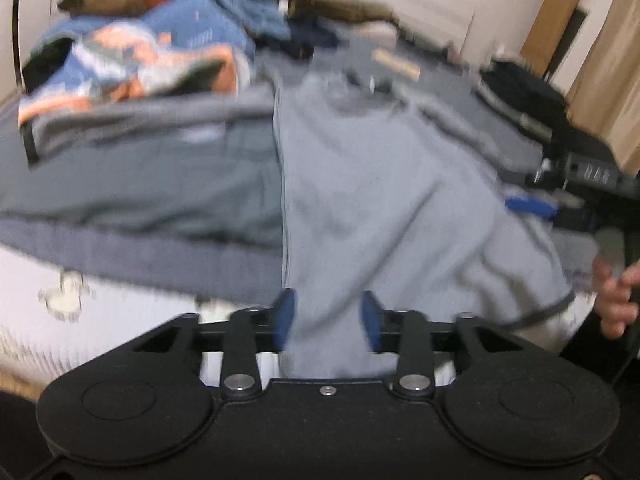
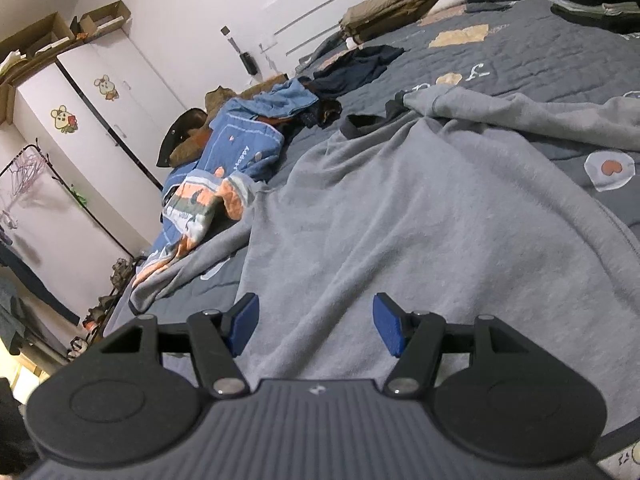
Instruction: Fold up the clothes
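Observation:
A light grey sweatshirt (image 1: 380, 200) with a dark collar lies spread on the bed, its lower part drawn toward me over the bed's edge. In the blurred left wrist view a bunch of it runs between the blue pads of my left gripper (image 1: 328, 318), which is shut on the cloth. In the right wrist view the sweatshirt (image 2: 400, 220) fills the middle. My right gripper (image 2: 316, 326) hovers low over its near part, jaws wide apart, nothing between them. One sleeve (image 2: 540, 116) stretches away to the right.
The bed has a dark grey quilt (image 2: 540, 60). A blue and orange blanket (image 2: 212, 196) lies bunched to the left, with dark clothes (image 2: 360, 68) and a khaki pile (image 2: 392, 16) beyond. A white wardrobe (image 2: 100, 120) stands at left. A hand (image 1: 616, 300) shows at right.

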A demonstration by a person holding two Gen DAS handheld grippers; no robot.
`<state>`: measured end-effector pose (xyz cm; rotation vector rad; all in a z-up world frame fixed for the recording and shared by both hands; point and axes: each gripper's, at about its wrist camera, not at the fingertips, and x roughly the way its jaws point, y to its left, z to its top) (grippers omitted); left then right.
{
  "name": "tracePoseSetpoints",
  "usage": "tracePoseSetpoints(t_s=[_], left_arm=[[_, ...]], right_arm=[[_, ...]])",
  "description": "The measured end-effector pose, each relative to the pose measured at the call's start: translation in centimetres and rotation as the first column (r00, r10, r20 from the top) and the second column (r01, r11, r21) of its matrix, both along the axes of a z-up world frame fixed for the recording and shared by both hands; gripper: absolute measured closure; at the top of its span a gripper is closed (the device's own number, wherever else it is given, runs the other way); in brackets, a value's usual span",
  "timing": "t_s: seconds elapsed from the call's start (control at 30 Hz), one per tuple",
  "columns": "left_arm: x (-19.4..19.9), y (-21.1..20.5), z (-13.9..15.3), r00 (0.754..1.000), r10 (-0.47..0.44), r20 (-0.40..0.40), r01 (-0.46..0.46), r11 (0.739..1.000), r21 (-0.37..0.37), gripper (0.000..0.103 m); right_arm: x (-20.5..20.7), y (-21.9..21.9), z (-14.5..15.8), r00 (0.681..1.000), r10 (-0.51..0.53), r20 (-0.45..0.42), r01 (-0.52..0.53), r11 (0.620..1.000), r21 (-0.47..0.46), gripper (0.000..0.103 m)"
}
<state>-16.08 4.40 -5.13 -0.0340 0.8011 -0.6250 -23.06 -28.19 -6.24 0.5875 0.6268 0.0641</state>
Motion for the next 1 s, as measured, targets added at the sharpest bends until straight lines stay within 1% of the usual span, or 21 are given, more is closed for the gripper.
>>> tracePoseSetpoints(t_s=[0.2,0.37,0.57,0.7,0.77,0.83,0.93,1.0], left_arm=[[1.8,-2.0,1.1,0.997,-0.013,0.079,0.018,0.998,-0.063,0.058],[3.5,-5.3,0.7,0.989,-0.058,0.135,0.068,0.996,-0.065,0.055],[5.7,-8.7,0.4,0.980,-0.105,0.169,0.116,0.992,-0.055,0.053],[7.6,-11.4,1.1,0.971,-0.125,0.205,0.140,0.988,-0.059,0.049],[8.6,-12.7,1.5,0.965,-0.135,0.226,0.153,0.986,-0.062,0.045],[9.7,-14.1,1.9,0.960,-0.144,0.239,0.170,0.982,-0.088,0.044],[10.9,-16.1,2.2,0.947,-0.168,0.275,0.198,0.977,-0.084,0.044],[11.6,-16.7,1.8,0.945,-0.170,0.281,0.202,0.975,-0.088,0.042]], right_arm=[[0.0,-0.7,0.5,1.000,-0.023,0.018,0.023,1.000,-0.006,0.041],[0.5,-2.0,1.4,0.998,-0.057,0.030,0.059,0.997,-0.056,0.041],[1.3,-4.4,2.0,0.994,-0.103,0.031,0.105,0.990,-0.099,0.041],[2.3,-6.2,2.0,0.991,-0.131,0.023,0.133,0.981,-0.141,0.041],[2.9,-6.9,2.0,0.991,-0.130,0.026,0.133,0.979,-0.158,0.041],[3.4,-7.6,2.1,0.992,-0.124,0.030,0.128,0.978,-0.168,0.041],[4.4,-8.6,2.5,0.990,-0.134,0.033,0.138,0.971,-0.196,0.041],[5.2,-9.2,2.6,0.989,-0.143,0.031,0.146,0.964,-0.221,0.041]])
